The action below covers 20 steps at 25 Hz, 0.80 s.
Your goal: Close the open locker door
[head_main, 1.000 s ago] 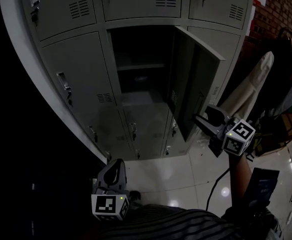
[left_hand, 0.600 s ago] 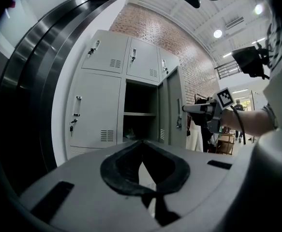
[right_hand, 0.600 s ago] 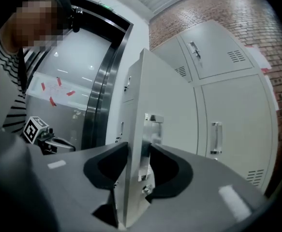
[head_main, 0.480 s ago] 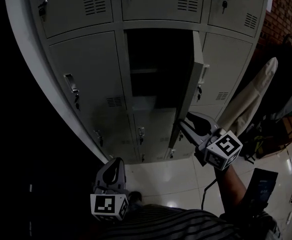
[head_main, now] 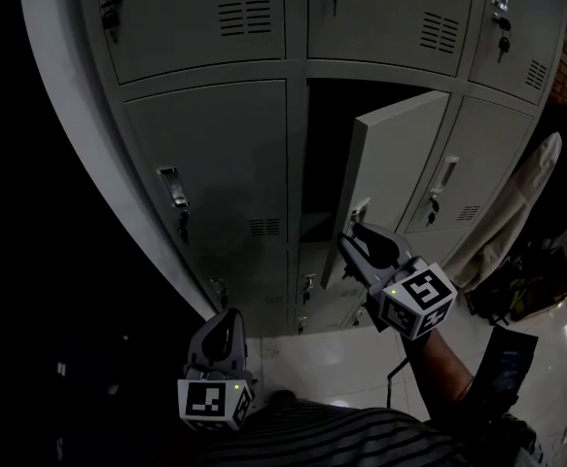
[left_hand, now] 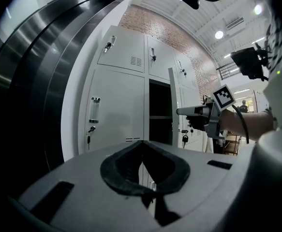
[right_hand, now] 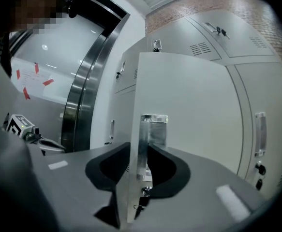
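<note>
Closing a locker door, mid-swing. The locker door [head_main: 395,178] stands ajar in the middle row of a grey locker bank [head_main: 215,163], with a dark slice of the compartment [head_main: 324,154] showing to its left. The right gripper [head_main: 353,241] is clamped on the door's free edge, one jaw on each face, level with the metal handle plate [right_hand: 153,129]. The left gripper [head_main: 227,321] hangs low and well apart from the lockers, its jaws pressed together on nothing.

The door is a tall panel with its long axis upright. Its hinges are on the right, and its free edge points out toward the person and leftward.

To finish the step well, the push should probably follow the door's arc about the hinges rather than a straight line. The clamp is best loosened before the edge meets the frame, so the inner jaw is not trapped. A final press on the outer face near the handle should seat the door.
</note>
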{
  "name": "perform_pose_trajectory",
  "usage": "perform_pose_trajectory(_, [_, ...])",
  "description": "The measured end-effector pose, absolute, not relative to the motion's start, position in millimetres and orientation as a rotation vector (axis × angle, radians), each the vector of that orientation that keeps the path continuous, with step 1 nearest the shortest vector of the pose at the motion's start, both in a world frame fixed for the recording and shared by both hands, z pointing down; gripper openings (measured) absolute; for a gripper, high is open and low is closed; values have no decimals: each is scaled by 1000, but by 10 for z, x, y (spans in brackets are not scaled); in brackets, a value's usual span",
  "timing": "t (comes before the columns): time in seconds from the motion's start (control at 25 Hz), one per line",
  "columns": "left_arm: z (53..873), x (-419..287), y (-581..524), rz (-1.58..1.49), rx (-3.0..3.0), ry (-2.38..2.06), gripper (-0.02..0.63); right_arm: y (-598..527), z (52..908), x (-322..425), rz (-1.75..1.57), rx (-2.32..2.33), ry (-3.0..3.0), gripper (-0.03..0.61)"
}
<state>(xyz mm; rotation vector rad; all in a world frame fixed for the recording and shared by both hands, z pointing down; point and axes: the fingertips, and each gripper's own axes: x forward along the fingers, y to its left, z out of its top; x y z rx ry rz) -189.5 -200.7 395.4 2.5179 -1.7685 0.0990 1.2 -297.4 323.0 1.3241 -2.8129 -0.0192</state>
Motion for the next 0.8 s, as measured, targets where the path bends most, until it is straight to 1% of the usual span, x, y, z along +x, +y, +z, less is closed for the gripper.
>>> perform_pose_trajectory(0.28, [4043, -2305, -2357, 89, 2485, -1789, 5, -3572, 3250, -310, -50, 1369, -2777, 104])
perform_pose_trajectory(0.6, [4065, -2526, -2590, 109, 2431, -1782, 5, -4080, 3263, -418, -33, 1426, -2738, 101])
perform_pose_trajectory(0.8, [4044, -2553, -2659, 113, 2426, -1772, 5, -4278, 3262, -389, -20, 1474, -2714, 68])
